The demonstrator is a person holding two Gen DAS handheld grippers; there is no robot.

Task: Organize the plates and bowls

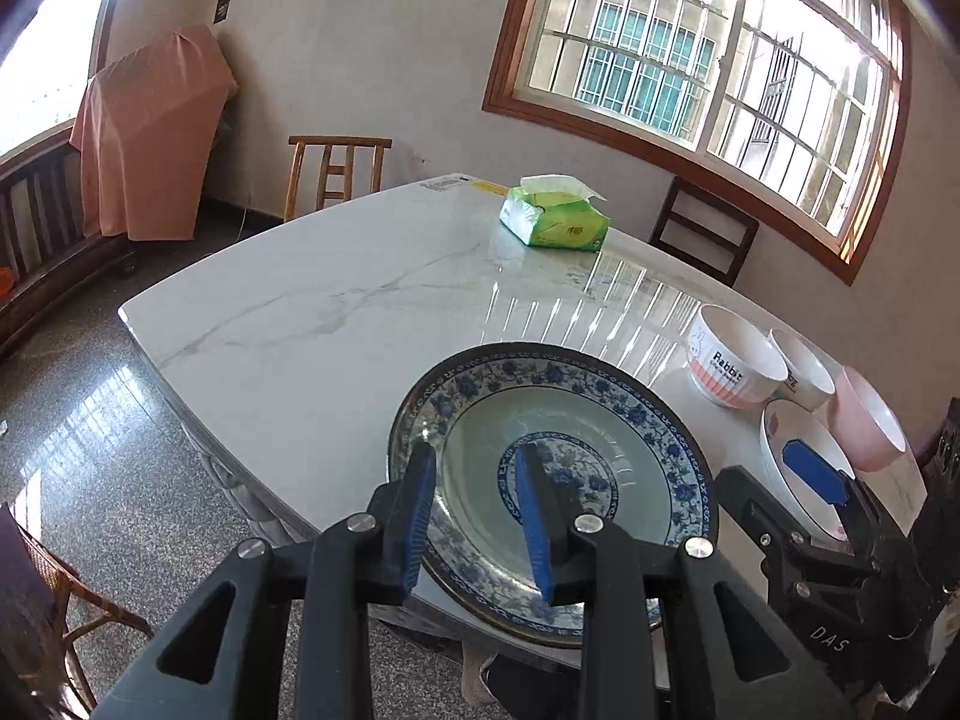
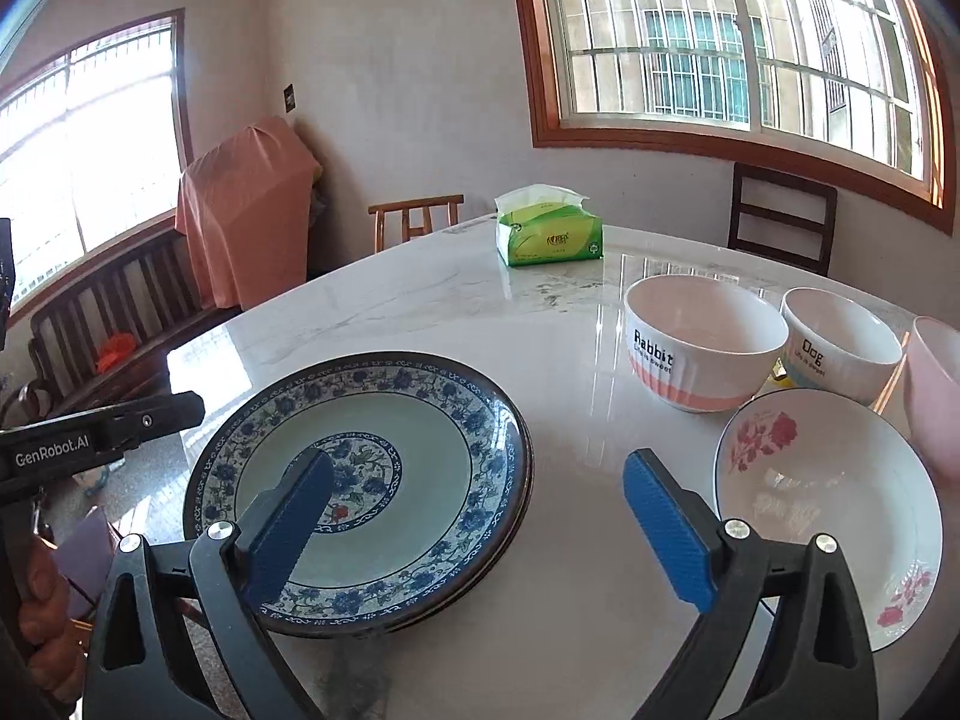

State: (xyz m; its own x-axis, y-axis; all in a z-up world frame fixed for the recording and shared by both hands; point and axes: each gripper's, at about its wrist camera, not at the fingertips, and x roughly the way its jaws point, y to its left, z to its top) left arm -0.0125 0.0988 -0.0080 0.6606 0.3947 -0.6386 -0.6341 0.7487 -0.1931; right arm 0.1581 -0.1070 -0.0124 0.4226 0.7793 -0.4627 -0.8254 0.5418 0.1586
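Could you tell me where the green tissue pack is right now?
The green tissue pack sits at the far side of the white marble table, beyond the white "Rabbit" bowl, centre-top in both wrist views.

White marble surface (image 2: 456, 324): carries all items listed.
Blue-and-white floral porcelain plates (image 2: 432, 438): stacked at the near left edge, slightly overhanging it.
White shallow dish with red flower print (image 2: 828, 480): near right, well apart from the stack.
White bowl marked "Rabbit" (image 2: 702, 342): just behind the dish, to its left.
White bowl marked "Dog" (image 2: 840, 342): just right of the "Rabbit" bowl, behind the dish.
Pink bowl (image 2: 936, 396): far right, beside the dish.
Green tissue pack (image 2: 546, 234): far side of the surface, centre.
Light wooden chair (image 2: 414, 219): behind the far left edge.
Dark wooden chair (image 2: 780, 216): behind the far right edge, under the window (image 2: 720, 42).
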